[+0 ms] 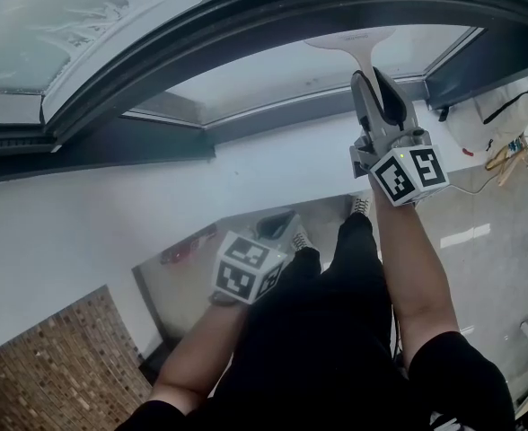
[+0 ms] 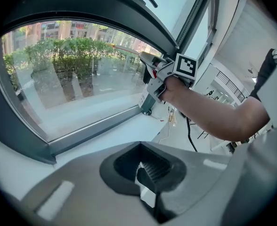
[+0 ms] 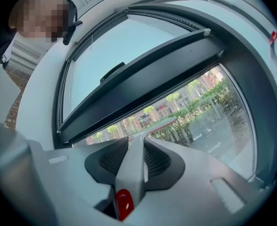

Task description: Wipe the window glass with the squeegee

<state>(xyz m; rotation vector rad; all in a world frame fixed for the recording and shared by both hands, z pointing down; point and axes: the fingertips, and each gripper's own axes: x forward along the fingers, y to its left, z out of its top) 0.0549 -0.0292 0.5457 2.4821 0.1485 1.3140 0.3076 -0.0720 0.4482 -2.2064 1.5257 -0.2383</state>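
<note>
In the head view my right gripper is raised to the lower window pane, shut on the handle of a pale squeegee. The squeegee's blade lies across the glass. The right gripper view shows the grey handle with a red tab clamped between the jaws of the right gripper, and the blade on the glass. My left gripper hangs low beside the person's legs, below the sill. In its own view the left gripper is shut with nothing in it.
A dark curved frame separates the lower pane from an upper one. A white sill and wall run below the glass. A brick-patterned panel stands at lower left. A white bag with cables lies on the glossy floor at right.
</note>
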